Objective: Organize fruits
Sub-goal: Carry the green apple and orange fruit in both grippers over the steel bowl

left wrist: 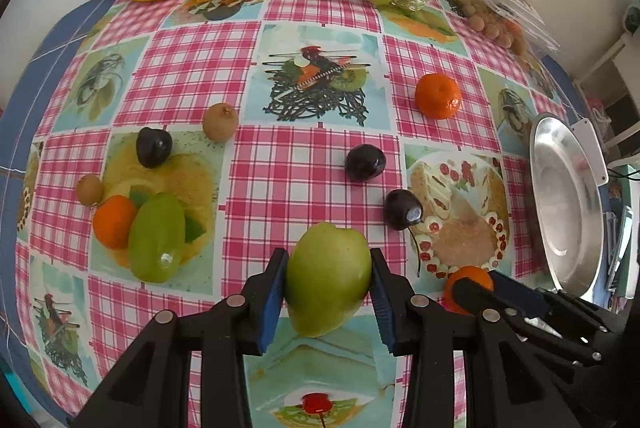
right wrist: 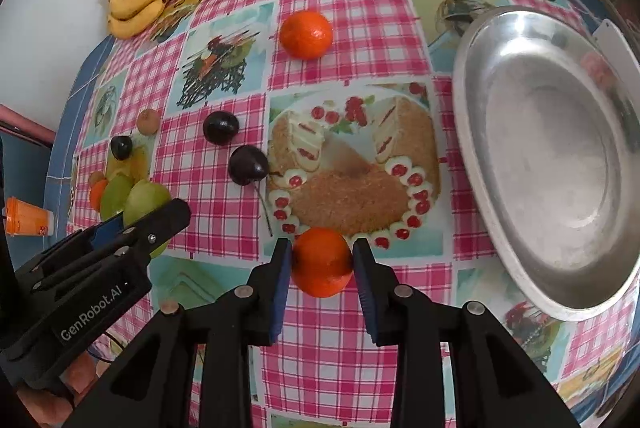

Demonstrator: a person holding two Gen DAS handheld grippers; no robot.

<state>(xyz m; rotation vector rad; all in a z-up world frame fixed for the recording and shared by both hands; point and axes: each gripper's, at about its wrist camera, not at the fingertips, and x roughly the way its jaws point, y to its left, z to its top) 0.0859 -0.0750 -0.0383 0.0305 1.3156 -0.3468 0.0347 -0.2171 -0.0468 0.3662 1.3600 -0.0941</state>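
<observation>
My left gripper [left wrist: 329, 292] clamps a green fruit [left wrist: 328, 282], my right gripper [right wrist: 322, 266] an orange [right wrist: 322, 262] (both gripped); next, carry them to the metal tray [right wrist: 476, 131].

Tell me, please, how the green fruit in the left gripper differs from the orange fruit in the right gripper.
The green fruit is pale green and elongated, with a tapered end; the orange fruit is bright orange and round. The green one looks the larger of the two and fills the left gripper more fully than the orange one fills the right gripper. Both sit between blue pads, low over the checked tablecloth.
</observation>
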